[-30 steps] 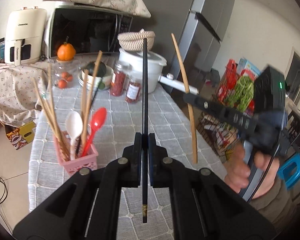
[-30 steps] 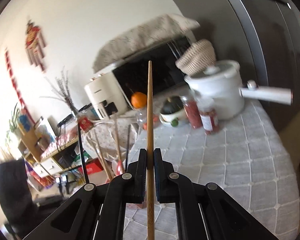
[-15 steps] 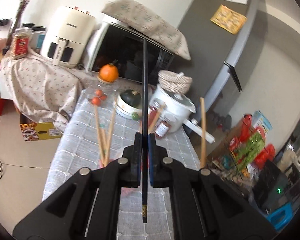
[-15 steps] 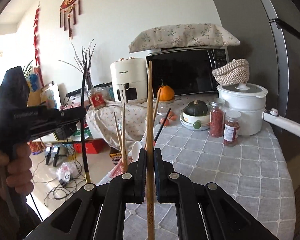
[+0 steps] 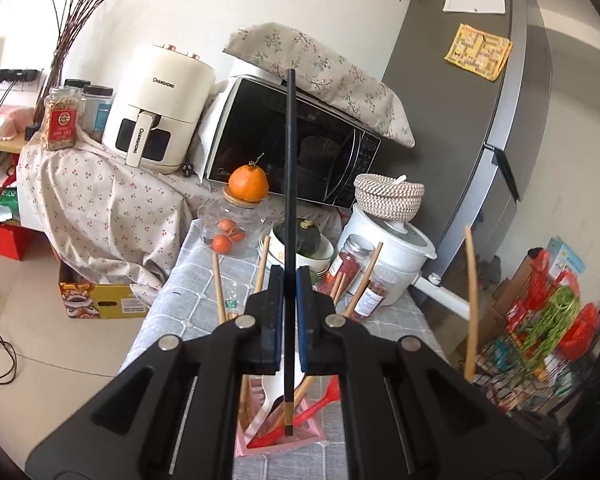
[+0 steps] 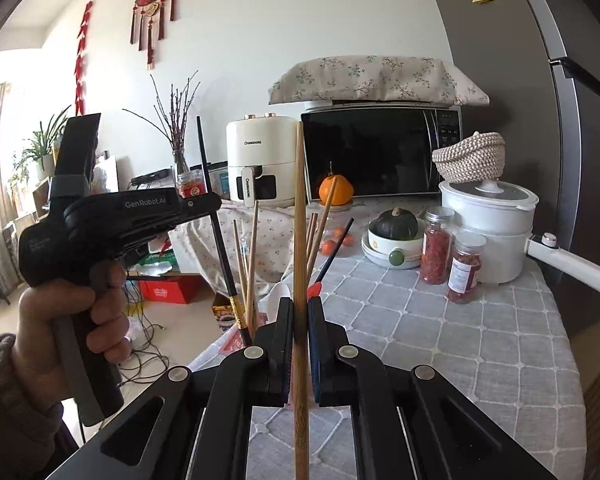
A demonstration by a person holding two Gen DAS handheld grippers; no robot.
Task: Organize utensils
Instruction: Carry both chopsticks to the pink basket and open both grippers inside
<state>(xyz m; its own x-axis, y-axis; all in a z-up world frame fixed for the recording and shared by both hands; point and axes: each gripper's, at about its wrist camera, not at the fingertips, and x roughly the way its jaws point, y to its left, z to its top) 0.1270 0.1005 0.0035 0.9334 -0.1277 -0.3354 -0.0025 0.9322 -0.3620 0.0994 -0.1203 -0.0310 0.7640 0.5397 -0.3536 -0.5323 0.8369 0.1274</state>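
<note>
Two chopsticks are held upright, one per gripper, both near the pink utensil basket point(image 5: 296, 442) on the grey checked tablecloth point(image 6: 440, 340). The left gripper point(image 5: 288, 312) clamps a black chopstick point(image 5: 289, 200) whose gold-banded lower tip hangs just above the basket, over a white spoon point(image 5: 274, 394) and red spoon point(image 5: 320, 402). The right gripper point(image 6: 299, 324) pinches a bamboo chopstick point(image 6: 300, 240), beside the basket's standing wooden chopsticks point(image 6: 249, 256).

Both wrist views, facing microwave point(image 5: 296, 148), table point(image 6: 440, 344)
</note>
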